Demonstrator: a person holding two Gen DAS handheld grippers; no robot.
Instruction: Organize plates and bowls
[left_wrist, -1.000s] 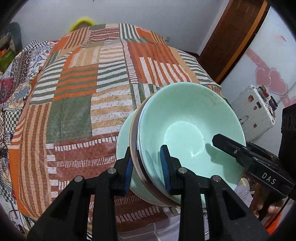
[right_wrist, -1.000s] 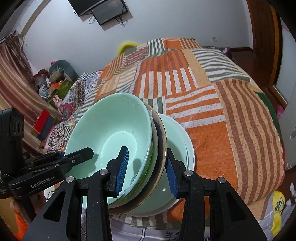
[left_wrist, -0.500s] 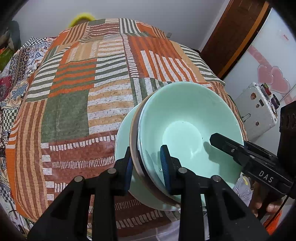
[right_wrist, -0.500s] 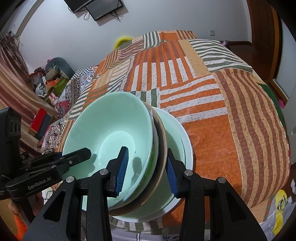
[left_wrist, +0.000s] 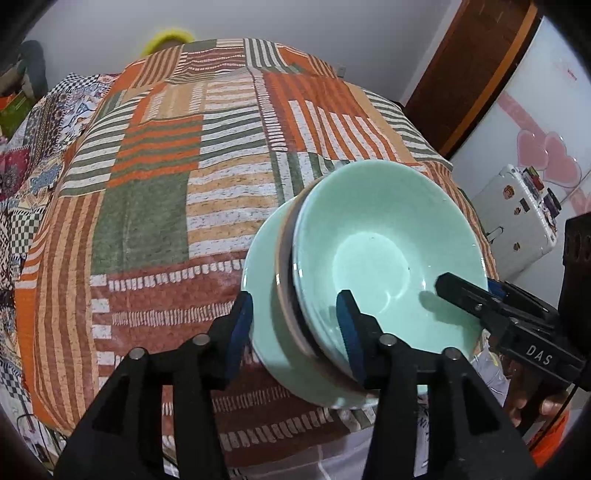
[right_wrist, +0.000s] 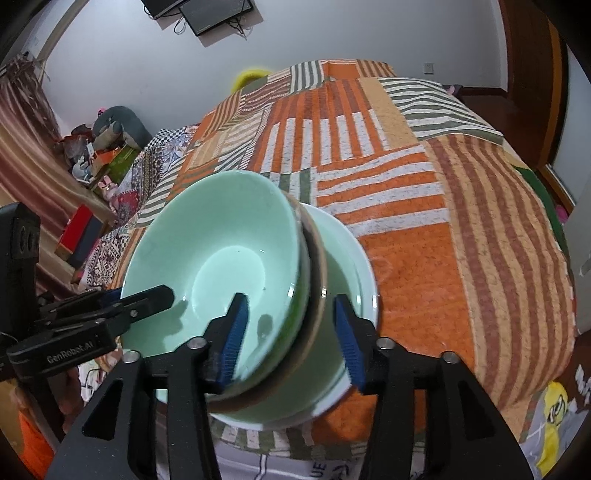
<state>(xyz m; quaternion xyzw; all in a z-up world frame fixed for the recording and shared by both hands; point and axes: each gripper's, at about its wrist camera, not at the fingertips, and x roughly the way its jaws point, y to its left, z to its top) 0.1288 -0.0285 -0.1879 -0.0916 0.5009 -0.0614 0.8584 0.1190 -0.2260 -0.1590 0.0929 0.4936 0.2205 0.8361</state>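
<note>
A stack of dishes sits near the bed's front edge: a mint green bowl (left_wrist: 384, 258) on top, a brown-rimmed dish (left_wrist: 286, 295) under it, and a wide mint plate (left_wrist: 262, 295) at the bottom. The bowl (right_wrist: 221, 258) and plate (right_wrist: 354, 266) also show in the right wrist view. My left gripper (left_wrist: 295, 332) is open, its jaws standing apart on either side of the stack's left rim. My right gripper (right_wrist: 290, 336) is open, its jaws standing apart on either side of the right rim. Each gripper shows in the other's view.
The patchwork orange, green and white bedspread (left_wrist: 155, 192) covers the bed. A white suitcase (left_wrist: 517, 225) stands to the right of the bed. Boxes and toys (right_wrist: 96, 155) lie along the left wall. A brown door (left_wrist: 472, 66) is at the far right.
Both grippers have opened: their jaws were clamped on the stack's rims and now stand apart from them. The stack has settled lower onto the bedspread.
</note>
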